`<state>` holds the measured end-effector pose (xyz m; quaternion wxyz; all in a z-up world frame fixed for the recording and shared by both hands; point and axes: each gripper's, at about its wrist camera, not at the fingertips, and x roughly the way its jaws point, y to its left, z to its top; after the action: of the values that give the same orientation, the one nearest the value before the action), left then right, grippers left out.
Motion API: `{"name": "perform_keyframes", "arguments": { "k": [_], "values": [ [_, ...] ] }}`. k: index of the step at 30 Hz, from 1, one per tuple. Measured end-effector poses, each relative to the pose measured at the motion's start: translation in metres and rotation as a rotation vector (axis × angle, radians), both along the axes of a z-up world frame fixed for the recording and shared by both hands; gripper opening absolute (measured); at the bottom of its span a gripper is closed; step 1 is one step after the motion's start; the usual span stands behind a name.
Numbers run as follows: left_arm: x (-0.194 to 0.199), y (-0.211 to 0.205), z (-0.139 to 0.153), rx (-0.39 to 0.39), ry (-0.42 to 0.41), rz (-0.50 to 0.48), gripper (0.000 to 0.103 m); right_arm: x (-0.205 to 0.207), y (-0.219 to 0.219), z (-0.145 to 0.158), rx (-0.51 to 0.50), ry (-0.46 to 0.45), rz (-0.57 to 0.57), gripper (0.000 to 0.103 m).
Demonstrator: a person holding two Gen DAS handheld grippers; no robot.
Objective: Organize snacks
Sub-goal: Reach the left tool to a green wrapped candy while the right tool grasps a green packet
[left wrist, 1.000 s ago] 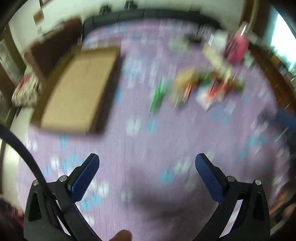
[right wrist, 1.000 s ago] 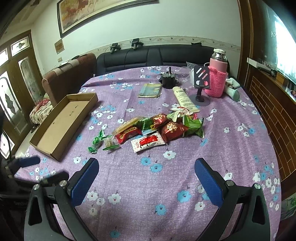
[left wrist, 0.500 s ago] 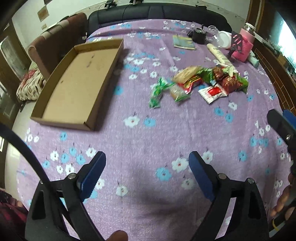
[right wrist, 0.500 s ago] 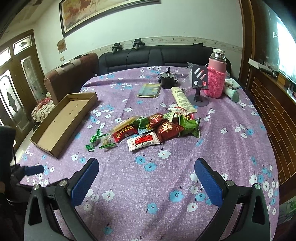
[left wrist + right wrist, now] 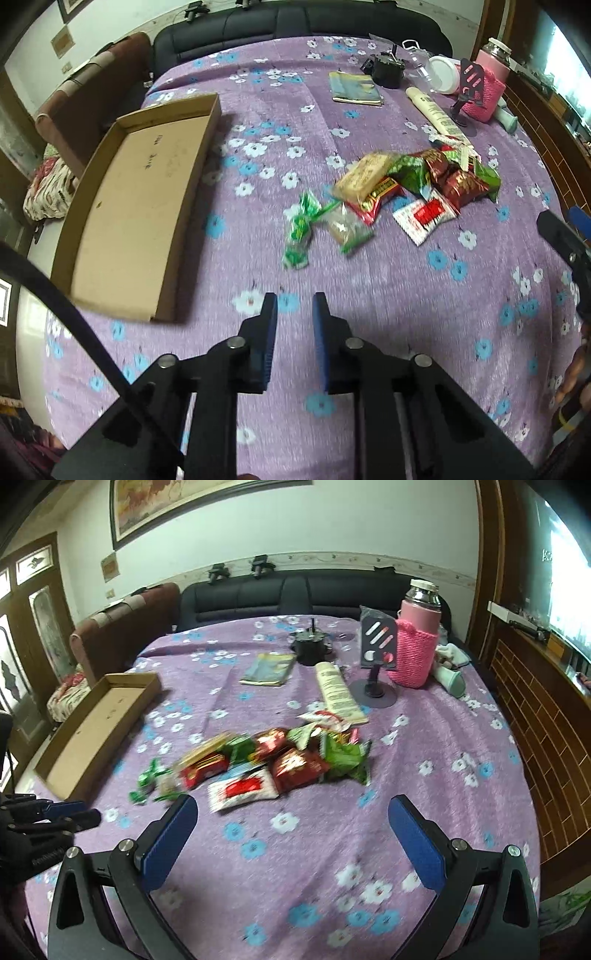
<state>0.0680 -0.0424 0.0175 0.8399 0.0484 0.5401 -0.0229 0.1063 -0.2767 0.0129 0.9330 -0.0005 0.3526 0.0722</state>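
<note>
Two claws over the bench, snacks ahead.
My left claw [image 5: 294,306] has just been closing on nothing; my right claw [image 5: 291,812] is spread; snacks [image 5: 273,760] lie mid-bench, right of the cardboard tray [image 5: 92,236].

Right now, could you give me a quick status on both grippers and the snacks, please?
Left gripper has just been closing, nothing between its jaws. Right gripper open, empty. Snacks piled on the cloth, cardboard tray empty. Nothing in the way.

Left gripper [image 5: 293,306]: black frame, silver screws, ribbed blue fingers [image 5: 269,332]
</note>
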Motion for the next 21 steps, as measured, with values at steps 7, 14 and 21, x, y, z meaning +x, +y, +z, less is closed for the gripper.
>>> {"name": "perform_keyframes", "arguments": {
  "k": [7,14,21],
  "values": [
    [0.056,0.013,-0.01,-0.134,0.08,0.019,0.013,0.079,-0.021,-0.02,-0.032,0.151,-0.014,0.103],
    [0.074,0.01,-0.024,-0.129,0.093,-0.033,0.013,0.121,-0.009,-0.051,-0.19,0.252,0.145,0.1],
    [0.071,0.018,-0.034,-0.202,0.132,-0.049,0.013,0.149,-0.016,-0.068,-0.144,0.34,0.215,0.077]
  ]
}}
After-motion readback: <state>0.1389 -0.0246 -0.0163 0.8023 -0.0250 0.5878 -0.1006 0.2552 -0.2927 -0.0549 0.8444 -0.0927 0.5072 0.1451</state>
